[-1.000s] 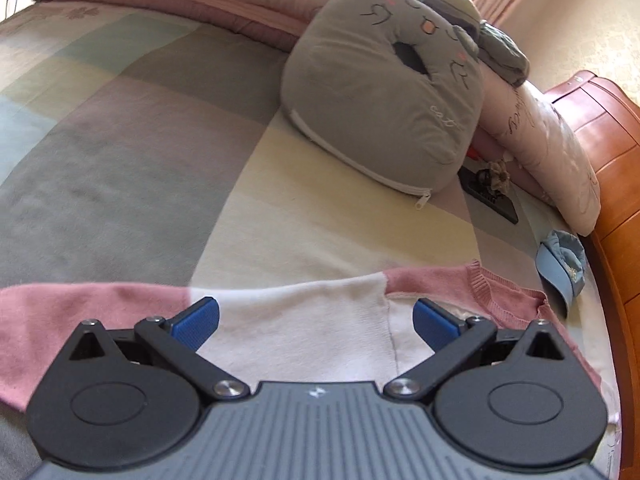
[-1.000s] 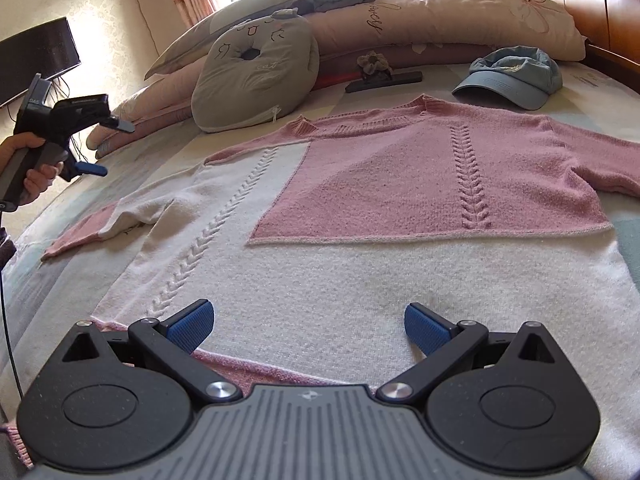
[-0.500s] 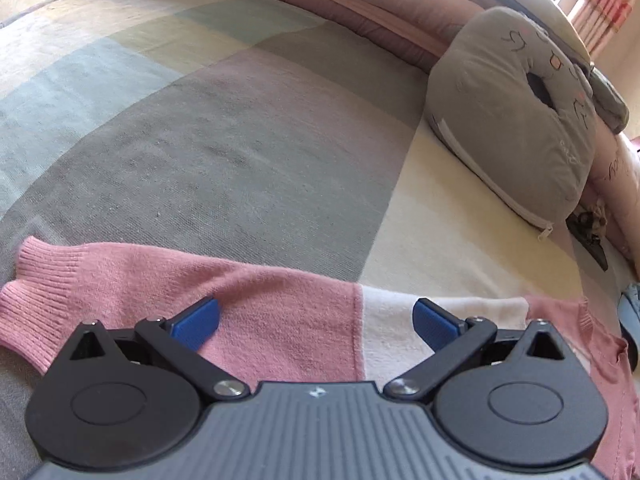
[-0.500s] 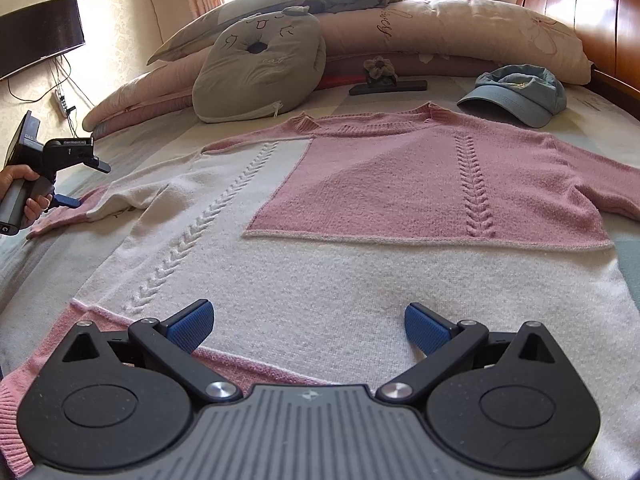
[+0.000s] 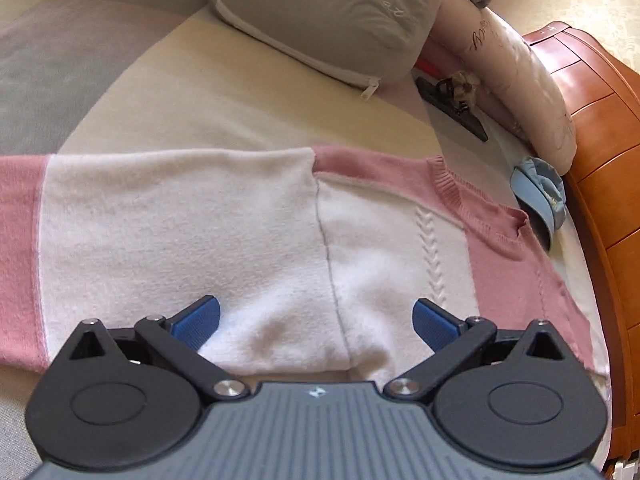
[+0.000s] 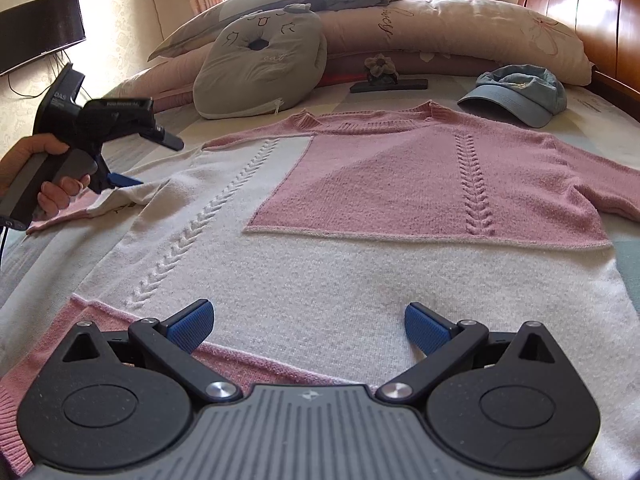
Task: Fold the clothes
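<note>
The left gripper (image 5: 316,318) has swung from the cuff to the sleeve seam of the sweater (image 6: 360,216) spread flat on the bed (image 5: 200,92), both grippers' fingers released, so folding hasn't begun.

Sweater (image 6: 360,216) flat on bed (image 5: 200,92), spread wide; nothing lying on it. Beyond collar: blue cap (image 6: 520,94) just beside right shoulder, dark flat object with flower (image 6: 386,82) near neckline, grey cushion (image 6: 260,66) near left shoulder. Long pillows (image 6: 460,34) and wooden headboard (image 6: 580,4) close off far edge. Bare bedspread left of left sleeve (image 5: 120,240) free for passage.
</note>
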A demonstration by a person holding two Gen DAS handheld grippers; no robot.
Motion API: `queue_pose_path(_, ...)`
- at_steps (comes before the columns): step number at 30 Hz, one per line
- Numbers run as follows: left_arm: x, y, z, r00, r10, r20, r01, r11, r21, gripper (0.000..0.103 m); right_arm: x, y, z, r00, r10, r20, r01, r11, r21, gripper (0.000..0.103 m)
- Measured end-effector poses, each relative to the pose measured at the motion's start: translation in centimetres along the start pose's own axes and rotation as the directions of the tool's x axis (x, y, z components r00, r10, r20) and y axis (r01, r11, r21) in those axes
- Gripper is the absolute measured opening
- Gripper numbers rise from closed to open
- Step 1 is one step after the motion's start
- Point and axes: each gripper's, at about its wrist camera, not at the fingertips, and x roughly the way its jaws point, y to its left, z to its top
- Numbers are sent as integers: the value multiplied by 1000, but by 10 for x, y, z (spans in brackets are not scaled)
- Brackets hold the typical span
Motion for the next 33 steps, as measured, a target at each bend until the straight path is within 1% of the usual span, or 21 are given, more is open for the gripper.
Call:
queue_pose_path(3, -15, 16, -10, 1000, -21, 14, 22, 1000, -22, 102, 0, -1, 0, 1000, 5, -4, -5, 1000, 9, 103)
queue_pose_path(5, -25, 21, -7, 1000, -7, 12, 8, 999, -31, 102, 0, 0, 0, 1000, 2, -4, -2, 1000, 6, 103)
queue_pose_path(8, -41, 28, 4, 999, 18, 47, -15, 998, -56, 102, 0, -1, 0, 1000, 2, 1, -2, 1000, 12, 103)
queue_pose_path(10, -46, 42, 12, 997, 42, 67, -35, 995, -98, 102, 0, -1, 0, 1000, 2, 5, -2, 1000, 16, 103)
queue_pose_path(13, -46, 76, 16, 994, 76, 74, -62, 981, -182, 102, 0, -3, 0, 1000, 8, 8, -8, 1000, 29, 103)
queue_pose_path(14, -48, 88, 16, 995, 52, 81, -35, 979, -201, 102, 0, -4, 1, 1000, 10, 8, -11, 999, 33, 103)
queue_pose_path(15, -51, 101, 17, 996, 5, 92, 15, 977, -212, 102, -1, -4, 1, 1000, 13, 8, -13, 999, 37, 103)
queue_pose_path(16, -55, 112, 18, 994, -14, 106, 38, 973, -226, 102, -1, -5, 1, 1000, 14, 8, -15, 999, 40, 103)
queue_pose_path(19, -71, 144, 26, 990, -9, 139, 48, 959, -280, 102, 0, -6, 2, 1000, 17, 10, -17, 999, 44, 103)
queue_pose_path(20, -77, 153, 29, 990, 11, 139, 31, 954, -297, 102, 0, -6, 2, 1000, 16, 10, -16, 999, 43, 103)
queue_pose_path(21, -83, 161, 32, 989, 50, 142, -3, 950, -311, 102, 1, -6, 2, 1000, 14, 11, -15, 999, 41, 103)
queue_pose_path(23, -93, 174, 34, 981, 126, 145, -67, 931, -358, 102, 2, -5, 1, 1000, 9, 14, -9, 999, 33, 103)
queue_pose_path(24, -98, 178, 34, 978, 140, 153, -73, 923, -379, 102, 2, -4, 1, 1000, 6, 14, -7, 1000, 29, 103)
queue_pose_path(25, -104, 179, 33, 976, 140, 165, -65, 917, -395, 102, 2, -4, 1, 1000, 4, 15, -5, 1000, 26, 103)
queue_pose_path(26, -108, 179, 32, 974, 146, 172, -68, 916, -395, 102, 2, -3, 0, 1000, 3, 16, -3, 1000, 23, 103)
queue_pose_path(27, -110, 177, 31, 972, 161, 173, -85, 922, -379, 102, 2, -4, 0, 1000, 3, 17, -4, 1000, 25, 103)
queue_pose_path(28, -112, 175, 30, 969, 179, 172, -108, 927, -359, 102, 2, -4, 0, 1000, 4, 18, -5, 1000, 29, 103)
queue_pose_path(29, -114, 175, 29, 961, 217, 174, -147, 927, -344, 102, 2, -5, 1, 1000, 5, 19, -6, 999, 32, 103)
queue_pose_path(30, -115, 180, 28, 952, 248, 178, -173, 919, -355, 102, 2, -5, 0, 1000, 6, 21, -7, 999, 34, 103)
queue_pose_path(33, -113, 201, 24, 934, 307, 184, -206, 881, -426, 102, 2, -4, 0, 1000, 4, 23, -4, 1000, 31, 103)
